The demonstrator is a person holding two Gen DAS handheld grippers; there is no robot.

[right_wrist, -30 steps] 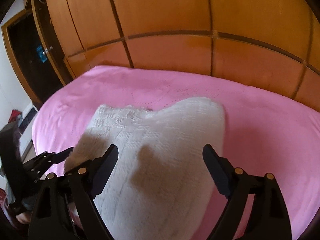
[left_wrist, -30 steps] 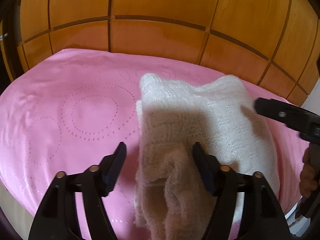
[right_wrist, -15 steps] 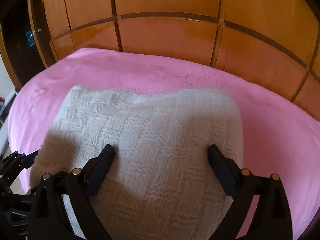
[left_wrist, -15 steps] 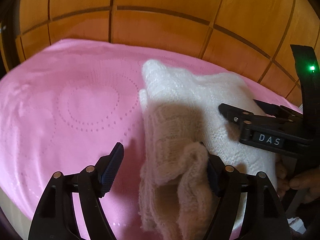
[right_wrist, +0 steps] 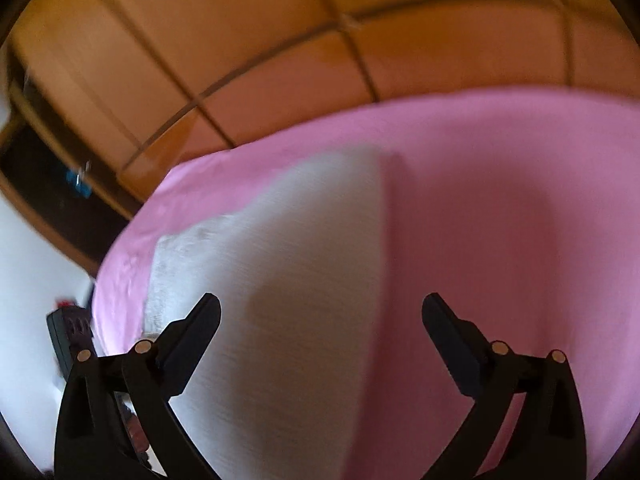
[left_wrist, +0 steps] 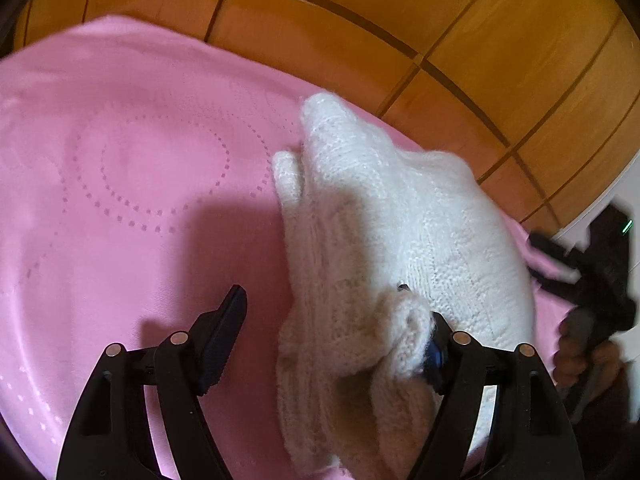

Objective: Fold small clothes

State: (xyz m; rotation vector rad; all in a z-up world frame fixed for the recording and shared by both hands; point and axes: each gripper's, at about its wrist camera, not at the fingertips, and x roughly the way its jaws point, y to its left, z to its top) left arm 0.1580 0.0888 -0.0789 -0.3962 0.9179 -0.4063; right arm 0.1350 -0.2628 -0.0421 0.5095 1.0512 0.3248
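Observation:
A white knit garment (left_wrist: 400, 232) lies folded on the pink bedspread (left_wrist: 140, 184). My left gripper (left_wrist: 336, 328) hovers low over its near left edge, open. A loose fold of the knit bunches against the right finger (left_wrist: 440, 356), while the left finger (left_wrist: 228, 320) stands over bare pink cloth. In the blurred right wrist view, my right gripper (right_wrist: 320, 312) is open and its jaws are still opening. The white knit garment (right_wrist: 288, 288) and its right edge lie below and between them, untouched by the pads. From the left wrist view my right gripper (left_wrist: 580, 272) shows at the far right, held in a hand (left_wrist: 576, 356).
A wooden panelled wardrobe (left_wrist: 440, 32) rises directly behind the bed. The bedspread stretches wide to the left of the garment. The bed's edge (right_wrist: 104, 280), a dark doorway (right_wrist: 48, 184) and a dark device (right_wrist: 68, 336) lie at the left of the right wrist view.
The right gripper's jaws spread wider and it pulled off the garment toward the right edge of the left wrist view. The left gripper sank closer to the knit's bunched fold.

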